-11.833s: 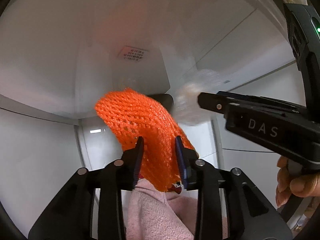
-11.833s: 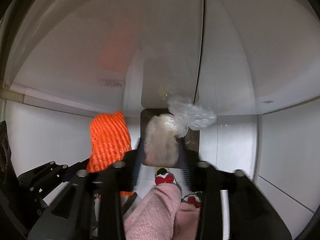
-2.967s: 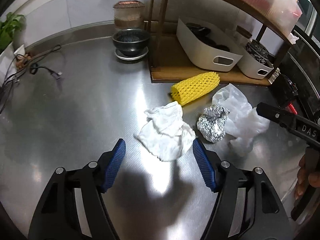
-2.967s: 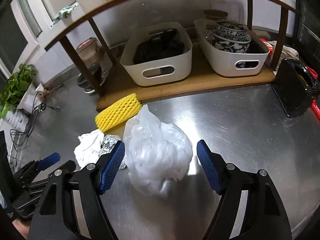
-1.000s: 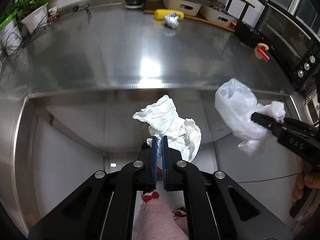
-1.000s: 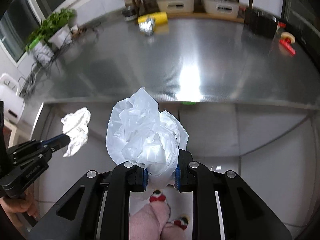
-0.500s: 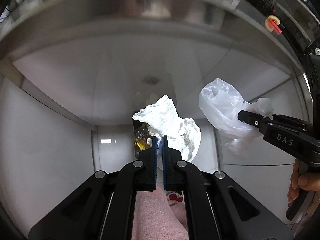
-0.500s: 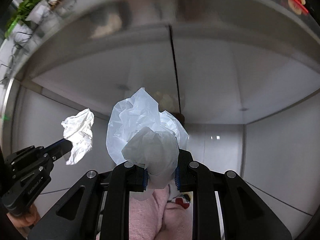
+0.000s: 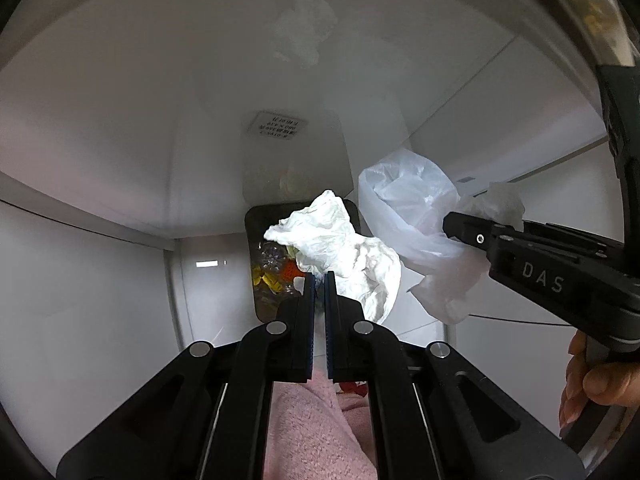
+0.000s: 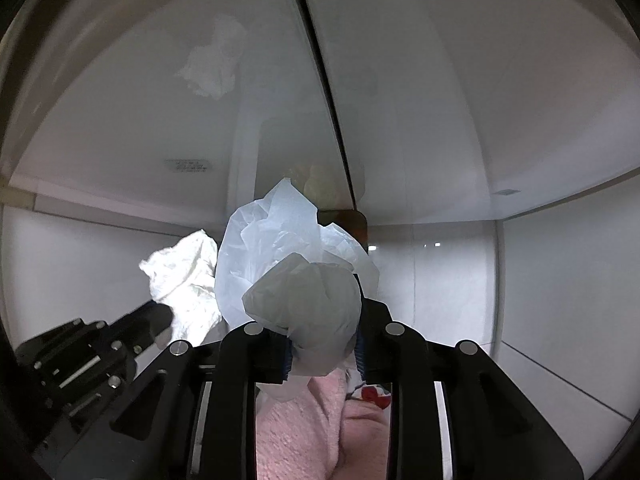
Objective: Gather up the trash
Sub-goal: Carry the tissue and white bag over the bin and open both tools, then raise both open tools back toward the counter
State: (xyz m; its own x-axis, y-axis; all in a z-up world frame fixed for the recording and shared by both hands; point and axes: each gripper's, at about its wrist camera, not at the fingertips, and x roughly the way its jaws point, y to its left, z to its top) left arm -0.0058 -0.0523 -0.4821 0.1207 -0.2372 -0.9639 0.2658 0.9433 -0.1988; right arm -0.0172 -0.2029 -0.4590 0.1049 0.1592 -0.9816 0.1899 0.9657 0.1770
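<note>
My left fingers pinch a tissue over the bin at 12 o'clock, while my right fingers are opening around a bag to drop it.

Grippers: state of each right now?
Left gripper: shut on crumpled tissue.
Right gripper: jaws opening, plastic bag between them.

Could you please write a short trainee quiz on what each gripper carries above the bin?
1. True or false: the left gripper is shut on the crumpled paper towel.
2. What sits between the pads of the right gripper? A) foil ball B) white plastic bag C) yellow foam net
3. Fill in: below both grippers stands an open ___ already holding colourful wrappers.

Key: 1 true; 2 B; 3 trash bin. The right gripper's jaws are opening, with the bag between them.
</note>
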